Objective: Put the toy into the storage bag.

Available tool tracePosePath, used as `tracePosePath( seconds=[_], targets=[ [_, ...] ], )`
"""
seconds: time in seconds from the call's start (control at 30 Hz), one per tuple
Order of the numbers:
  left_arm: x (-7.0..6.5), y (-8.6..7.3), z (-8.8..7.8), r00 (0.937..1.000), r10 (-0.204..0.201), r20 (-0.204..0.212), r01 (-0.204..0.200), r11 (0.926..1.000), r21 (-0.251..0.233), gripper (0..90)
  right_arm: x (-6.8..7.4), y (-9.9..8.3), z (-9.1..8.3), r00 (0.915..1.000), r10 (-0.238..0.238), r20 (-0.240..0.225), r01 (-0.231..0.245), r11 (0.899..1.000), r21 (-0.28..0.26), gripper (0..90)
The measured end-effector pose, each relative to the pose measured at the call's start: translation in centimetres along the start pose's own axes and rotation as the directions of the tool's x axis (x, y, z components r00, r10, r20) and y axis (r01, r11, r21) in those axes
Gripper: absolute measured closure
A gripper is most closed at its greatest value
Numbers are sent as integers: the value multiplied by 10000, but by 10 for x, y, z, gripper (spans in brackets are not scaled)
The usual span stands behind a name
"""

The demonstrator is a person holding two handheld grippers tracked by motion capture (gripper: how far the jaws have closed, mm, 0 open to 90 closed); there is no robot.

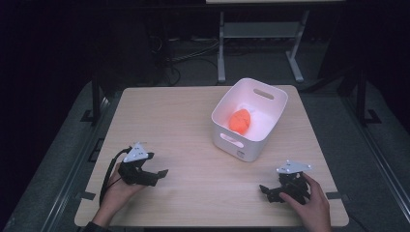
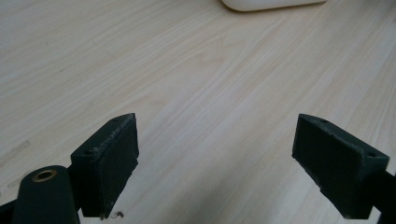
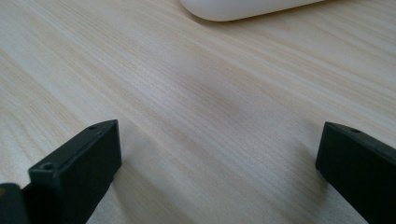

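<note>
A white plastic bin [image 1: 249, 121] with handle slots stands on the right half of the wooden table [image 1: 183, 121]. An orange, rounded object [image 1: 240, 120] lies inside it. My left gripper [image 1: 159, 175] rests low near the table's front left, held by a hand; in the left gripper view its jaws stand wide apart over bare wood, left gripper [image 2: 215, 163]. My right gripper [image 1: 266, 190] rests near the front right, held by the other hand, and its jaws are also wide apart with nothing between them, right gripper [image 3: 219, 163]. The bin's base edge [image 2: 271, 3] [image 3: 243, 8] shows ahead of each.
Bare light wood lies between the two grippers and the bin. Beyond the table's far edge are a white metal stand [image 1: 258, 43] and cables on a dark floor. Dark posts [image 1: 95, 96] flank the table's sides.
</note>
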State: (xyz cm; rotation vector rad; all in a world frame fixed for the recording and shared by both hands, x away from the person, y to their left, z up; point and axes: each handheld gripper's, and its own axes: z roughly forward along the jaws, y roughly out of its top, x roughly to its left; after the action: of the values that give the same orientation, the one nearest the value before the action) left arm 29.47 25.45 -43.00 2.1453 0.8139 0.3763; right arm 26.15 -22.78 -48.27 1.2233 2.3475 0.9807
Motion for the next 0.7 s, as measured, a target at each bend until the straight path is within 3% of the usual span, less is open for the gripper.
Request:
tracePosePath(
  seconds=[0.3,0.7],
  targets=[
    [-2,-19,-2,9998,-189,-119,189,9998,-16,138,0,0,0,10000,-12,2,12,10000,8,0],
    [-4,-49,-1,9983,-361,-464,383,9981,486,136,0,0,0,10000,-1,-3,1,10000,4,0]
  ],
)
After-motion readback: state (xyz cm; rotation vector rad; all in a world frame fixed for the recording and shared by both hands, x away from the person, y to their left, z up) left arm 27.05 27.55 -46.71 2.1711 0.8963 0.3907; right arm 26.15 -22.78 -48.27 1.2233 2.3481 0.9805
